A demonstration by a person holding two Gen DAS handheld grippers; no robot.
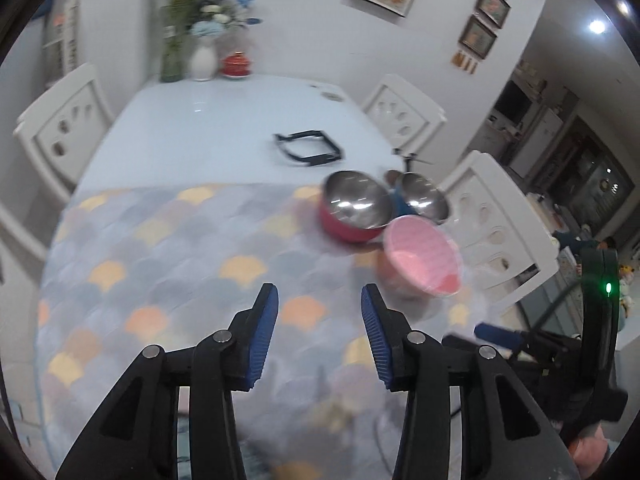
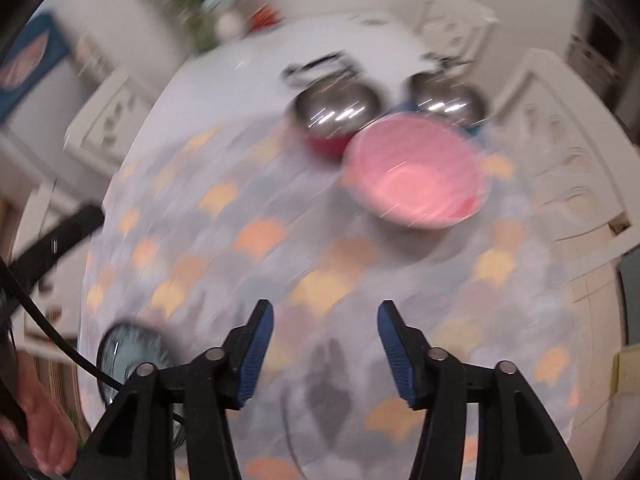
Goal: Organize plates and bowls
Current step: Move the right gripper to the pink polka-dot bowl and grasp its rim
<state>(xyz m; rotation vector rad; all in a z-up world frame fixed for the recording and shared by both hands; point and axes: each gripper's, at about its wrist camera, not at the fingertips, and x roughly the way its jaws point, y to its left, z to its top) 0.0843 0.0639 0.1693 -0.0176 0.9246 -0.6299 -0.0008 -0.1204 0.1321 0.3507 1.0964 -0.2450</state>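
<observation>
A pink bowl sits on the patterned cloth near the table's right edge. Behind it stand a steel bowl with a red outside and a steel bowl with a blue outside. A bluish glass plate lies at the near left in the right wrist view. My left gripper is open and empty above the cloth, left of the pink bowl. My right gripper is open and empty, well short of the pink bowl. The right view is blurred.
A black frame-like object lies on the bare white tabletop behind the bowls. Vases with flowers and a red pot stand at the far end. White chairs line both sides.
</observation>
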